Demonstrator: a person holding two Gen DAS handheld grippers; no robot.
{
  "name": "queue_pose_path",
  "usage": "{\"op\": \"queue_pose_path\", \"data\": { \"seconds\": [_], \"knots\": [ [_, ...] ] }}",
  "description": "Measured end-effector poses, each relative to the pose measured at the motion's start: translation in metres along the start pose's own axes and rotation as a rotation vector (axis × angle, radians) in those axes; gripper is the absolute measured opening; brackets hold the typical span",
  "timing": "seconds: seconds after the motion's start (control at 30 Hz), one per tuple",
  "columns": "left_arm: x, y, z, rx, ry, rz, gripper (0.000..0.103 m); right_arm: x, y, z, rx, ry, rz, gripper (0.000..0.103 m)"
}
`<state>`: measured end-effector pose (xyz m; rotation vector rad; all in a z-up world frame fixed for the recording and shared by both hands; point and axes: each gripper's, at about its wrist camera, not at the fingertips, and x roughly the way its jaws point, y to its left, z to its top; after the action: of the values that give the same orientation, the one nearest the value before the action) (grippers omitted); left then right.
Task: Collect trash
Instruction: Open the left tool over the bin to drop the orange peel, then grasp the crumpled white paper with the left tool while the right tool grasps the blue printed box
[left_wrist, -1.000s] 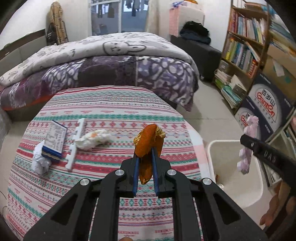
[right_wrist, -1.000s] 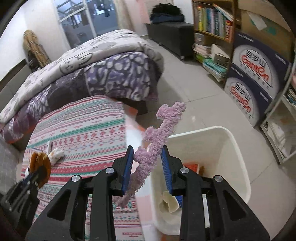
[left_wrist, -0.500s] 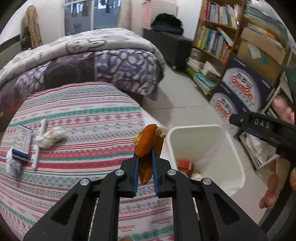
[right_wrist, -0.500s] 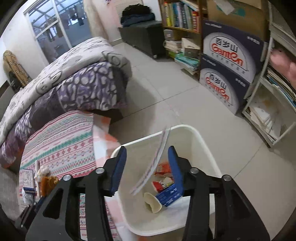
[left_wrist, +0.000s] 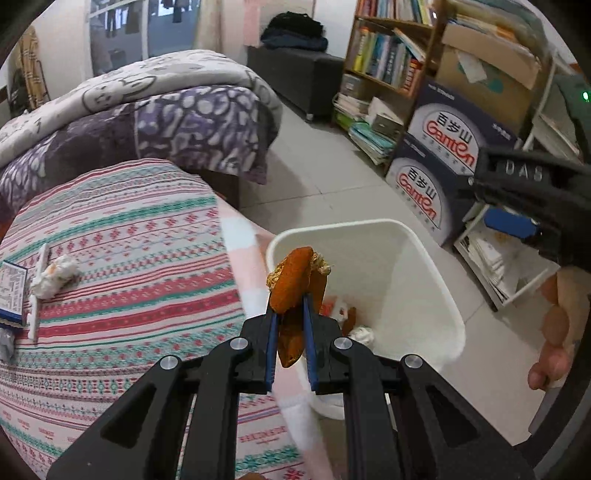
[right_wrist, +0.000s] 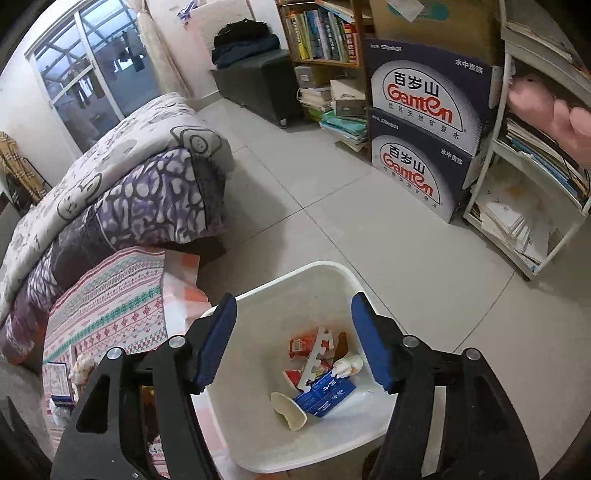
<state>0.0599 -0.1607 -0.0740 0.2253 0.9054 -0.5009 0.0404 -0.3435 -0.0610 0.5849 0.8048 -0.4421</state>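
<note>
My left gripper (left_wrist: 290, 308) is shut on a brown-orange piece of peel (left_wrist: 291, 273) and holds it over the near rim of the white bin (left_wrist: 417, 280), beside the table's edge. Above the bin (right_wrist: 258, 321) my right gripper (right_wrist: 293, 301) is opening its jaws wide, with nothing between them. Inside the bin lie a pale notched strip (right_wrist: 316, 358), a blue carton (right_wrist: 327, 397), red wrappers (right_wrist: 299, 345) and a white cup (right_wrist: 290, 410). On the patterned tablecloth (left_wrist: 129, 240) remain a crumpled tissue (left_wrist: 55, 271), a white strip (left_wrist: 38, 280) and a small booklet (left_wrist: 13, 291).
A bed with a purple quilt (left_wrist: 166, 110) stands behind the table. Stacked Ganten boxes (left_wrist: 436, 177), a bookshelf (left_wrist: 388, 55) and a white rack (right_wrist: 535, 184) line the right side. A person's hand (left_wrist: 557, 332) holds the right gripper. Tiled floor surrounds the bin.
The right gripper let the pink fuzzy strip fall into the bin and its jaws spread wide. The left gripper carried the peel from over the table to the bin.
</note>
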Motion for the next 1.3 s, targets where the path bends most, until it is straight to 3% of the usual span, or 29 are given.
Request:
{"op": "queue_pose_path", "data": {
  "seconds": [0.3,0.37,0.4,0.43,0.63,0.83,1.07,1.17,1.3],
  "knots": [
    [0.014,-0.026,-0.009,0.034,0.043,-0.092,0.015,-0.001,-0.019,0.005,0.064,-0.002,-0.005,0.074],
    [0.014,-0.029,-0.01,0.042,0.047,-0.114,0.036,-0.001,-0.019,0.004,0.074,0.002,-0.005,0.077],
    [0.013,-0.03,-0.011,0.045,0.044,-0.123,0.059,0.0,-0.019,0.004,0.08,0.003,-0.005,0.08],
    [0.011,-0.031,-0.011,0.05,0.034,-0.121,0.063,0.0,-0.018,0.003,0.083,0.004,-0.004,0.081],
    [0.007,-0.015,-0.007,0.031,0.037,-0.058,0.066,0.002,-0.012,0.0,0.1,0.01,0.008,0.087],
    [0.008,0.036,-0.005,-0.043,0.062,0.095,0.069,0.009,0.011,-0.008,0.067,0.053,0.038,0.09],
    [-0.001,0.12,-0.005,-0.117,0.08,0.35,0.074,0.017,0.044,-0.022,0.0,0.101,0.07,0.094],
    [-0.011,0.164,-0.005,-0.175,0.072,0.467,0.075,0.021,0.057,-0.029,-0.031,0.123,0.075,0.094],
    [-0.025,0.224,-0.012,-0.305,0.099,0.535,0.075,0.025,0.076,-0.037,-0.076,0.139,0.079,0.094]
  ]
}}
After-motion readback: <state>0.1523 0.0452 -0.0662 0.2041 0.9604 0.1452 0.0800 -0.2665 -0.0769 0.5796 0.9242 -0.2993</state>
